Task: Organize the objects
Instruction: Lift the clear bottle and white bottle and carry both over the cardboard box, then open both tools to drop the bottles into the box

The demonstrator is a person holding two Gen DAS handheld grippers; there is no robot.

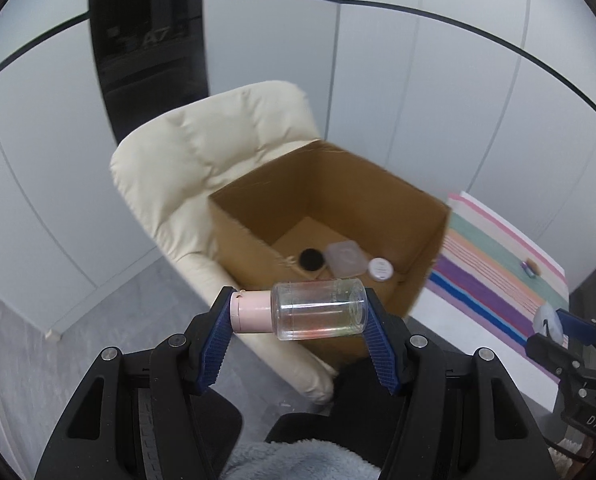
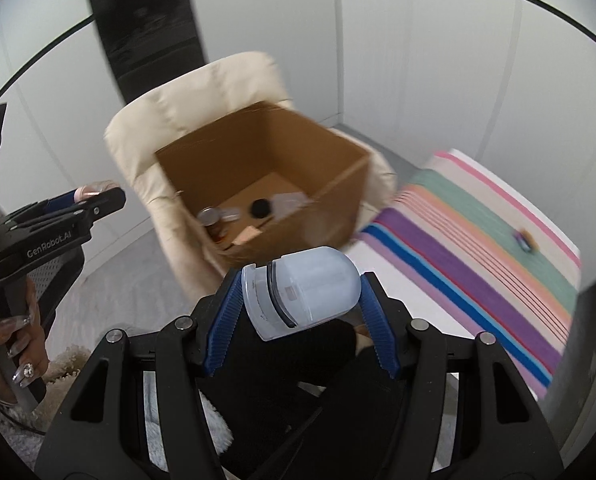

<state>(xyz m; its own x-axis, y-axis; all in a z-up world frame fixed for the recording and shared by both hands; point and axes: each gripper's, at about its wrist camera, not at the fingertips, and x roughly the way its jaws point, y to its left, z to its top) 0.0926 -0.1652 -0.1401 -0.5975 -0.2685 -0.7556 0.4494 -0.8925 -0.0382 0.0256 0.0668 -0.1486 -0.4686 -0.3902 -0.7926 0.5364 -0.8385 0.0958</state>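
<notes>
Both tongs are loaded. The left gripper (image 1: 300,314) is clamped end to end on a clear bottle (image 1: 320,309) with a pink cap (image 1: 249,312), held lying sideways. The right gripper (image 2: 300,300) is pinched on a frosted pale-blue container (image 2: 302,290), tilted between the blue pads (image 2: 223,320). Both hang short of the near edge of an open cardboard box (image 1: 378,200), which sits on a cream armchair (image 1: 217,140).

The step looks like dropping these into the box. To do it well, I'd carry each one past the near wall and over bare floor before letting go, one at a time, so the tongs don't bump. The bottle is gripped only at its ends, so it could slip; low and level seems safest. A black lid (image 1: 311,259), a clear tub (image 1: 346,258) and a small white jar (image 1: 380,268) already lie near the box's front wall.

To the right is a striped cloth (image 1: 498,264) with a small object on it, too blurred to name. Pale wall panels stand behind.
</notes>
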